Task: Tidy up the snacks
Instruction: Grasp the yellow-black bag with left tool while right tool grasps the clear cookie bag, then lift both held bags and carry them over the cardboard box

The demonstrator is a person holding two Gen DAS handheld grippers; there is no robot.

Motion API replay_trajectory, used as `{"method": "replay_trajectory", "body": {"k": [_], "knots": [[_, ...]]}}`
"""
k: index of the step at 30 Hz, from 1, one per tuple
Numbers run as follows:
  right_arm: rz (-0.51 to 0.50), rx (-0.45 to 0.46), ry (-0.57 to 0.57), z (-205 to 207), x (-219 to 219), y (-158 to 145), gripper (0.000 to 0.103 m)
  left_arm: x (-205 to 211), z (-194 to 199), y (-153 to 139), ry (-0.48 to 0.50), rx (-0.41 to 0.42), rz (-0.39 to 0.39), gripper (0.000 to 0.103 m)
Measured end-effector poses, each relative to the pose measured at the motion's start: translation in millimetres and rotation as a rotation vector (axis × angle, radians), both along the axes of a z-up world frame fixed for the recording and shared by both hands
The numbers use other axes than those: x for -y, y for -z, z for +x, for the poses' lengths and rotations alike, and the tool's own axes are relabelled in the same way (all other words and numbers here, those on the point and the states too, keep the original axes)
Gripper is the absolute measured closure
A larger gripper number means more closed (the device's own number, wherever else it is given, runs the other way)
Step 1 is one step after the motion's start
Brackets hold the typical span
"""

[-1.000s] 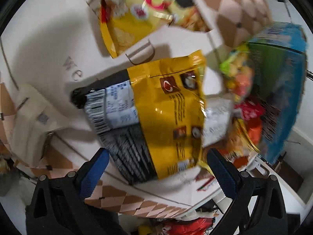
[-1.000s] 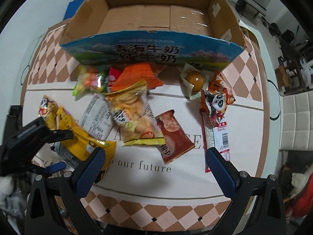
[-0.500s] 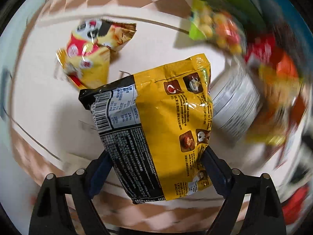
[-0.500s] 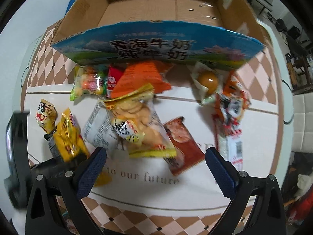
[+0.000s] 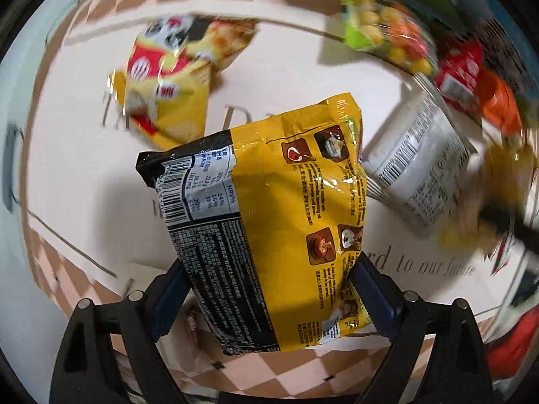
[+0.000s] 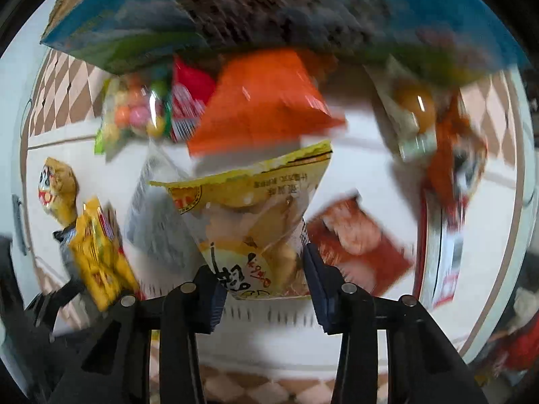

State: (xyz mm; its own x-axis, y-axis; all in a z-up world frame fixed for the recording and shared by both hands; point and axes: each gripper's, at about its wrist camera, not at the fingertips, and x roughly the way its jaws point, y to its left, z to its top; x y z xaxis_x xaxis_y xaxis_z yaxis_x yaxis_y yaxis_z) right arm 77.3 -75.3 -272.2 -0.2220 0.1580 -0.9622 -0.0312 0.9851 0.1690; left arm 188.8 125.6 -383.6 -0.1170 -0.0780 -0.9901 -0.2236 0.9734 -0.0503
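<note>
My left gripper (image 5: 269, 289) points straight down and has the yellow and black noodle packet (image 5: 269, 208) between its blue pads, both pressing its sides. Its jaws are opening slightly. The packet hangs above the table; in the right wrist view the same packet (image 6: 97, 252) shows at the lower left. My right gripper (image 6: 264, 286) is low over the clear biscuit bag (image 6: 256, 215) with the yellow top. Its jaws are closing, and the pads touch the bag's near end on both sides. Behind the snacks stands the blue-fronted cardboard box (image 6: 303, 10).
Around the biscuit bag lie an orange bag (image 6: 266, 104), a candy bag (image 6: 134, 111), a brown packet (image 6: 360, 245), an egg packet (image 6: 414, 107) and a white packet (image 5: 421, 171). A yellow and red chip bag (image 5: 168, 84) lies at the left. The table's edge (image 6: 505, 269) curves near on the right.
The left jaws closed onto the noodle packet and the gripper rolled, swinging the view. The right gripper dropped towards the biscuit bag and its wide jaws closed in on it.
</note>
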Motion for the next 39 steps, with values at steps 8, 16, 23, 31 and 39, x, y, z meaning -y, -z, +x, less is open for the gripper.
{"method": "replay_trajectory", "body": {"k": [8,16,23,31,39], "knots": [[0.053,-0.159,0.013,-55,44,-1,0.059,24,-13,5,0.225,0.067,0.016,0.013],[0.057,-0.152,0.054,-66,57,-2,0.058,54,-40,26,0.407,0.022,0.063,0.009],[0.05,-0.11,0.132,-69,57,-5,0.046,19,-45,53,0.248,-0.053,0.024,0.005],[0.031,-0.103,0.146,-92,53,-17,0.042,29,-80,54,0.206,-0.017,0.025,0.011],[-0.012,-0.055,0.144,-100,47,-24,0.064,52,-83,33,0.233,0.062,0.067,0.017]]}}
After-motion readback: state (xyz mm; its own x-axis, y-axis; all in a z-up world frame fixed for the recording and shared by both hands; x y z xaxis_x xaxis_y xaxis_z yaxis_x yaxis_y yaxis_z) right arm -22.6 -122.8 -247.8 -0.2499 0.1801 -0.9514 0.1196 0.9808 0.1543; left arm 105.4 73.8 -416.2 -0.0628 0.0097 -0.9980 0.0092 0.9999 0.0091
